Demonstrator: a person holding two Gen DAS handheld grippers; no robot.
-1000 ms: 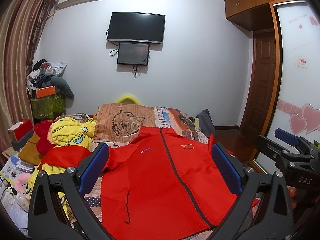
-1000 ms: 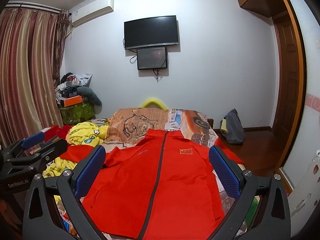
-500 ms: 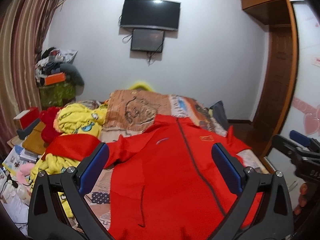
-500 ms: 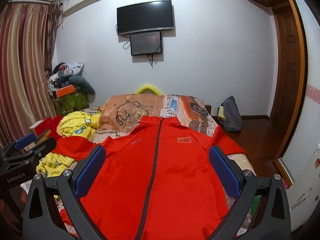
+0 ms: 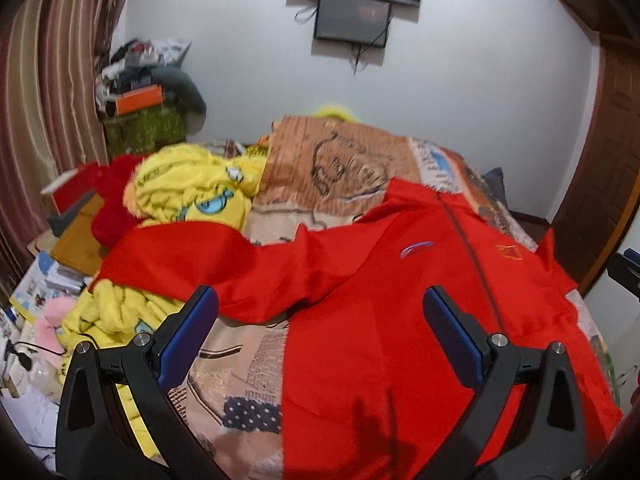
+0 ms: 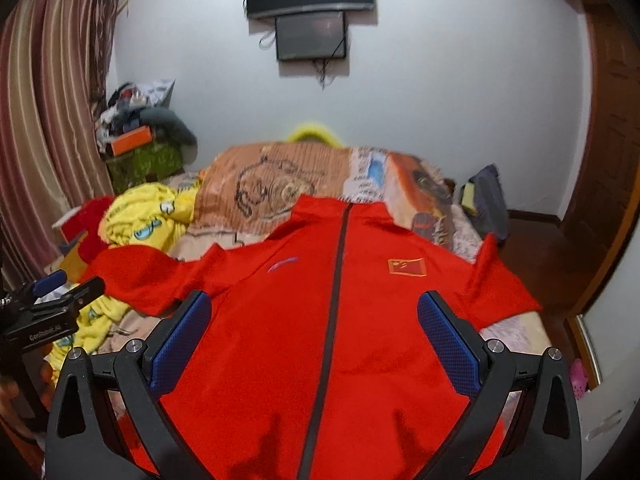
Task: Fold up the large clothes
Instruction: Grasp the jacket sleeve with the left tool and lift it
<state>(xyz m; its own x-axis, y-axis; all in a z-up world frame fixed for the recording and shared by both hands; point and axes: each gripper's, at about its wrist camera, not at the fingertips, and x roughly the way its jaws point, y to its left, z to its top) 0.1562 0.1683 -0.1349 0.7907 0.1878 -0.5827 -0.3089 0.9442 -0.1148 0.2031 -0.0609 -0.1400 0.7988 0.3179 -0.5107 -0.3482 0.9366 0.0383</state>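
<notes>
Blue-padded left tongs (image 5: pixel 318 334) and right tongs (image 6: pixel 314 336) both gape wide, empty, above the near hem of a red zip jacket (image 6: pixel 320 320) spread front-up on the bed (image 5: pixel 248 364), its left sleeve draped toward a yellow blanket (image 5: pixel 192 192).

Both the left gripper (image 5: pixel 320 336) and the right gripper (image 6: pixel 314 332) have matte black plastic frames with triangular cut-outs and silver screws at the joints. Their fingers carry blue textured pads (image 6: pixel 448 344). White lettering marks the left gripper's black body, seen from the right wrist view.
</notes>
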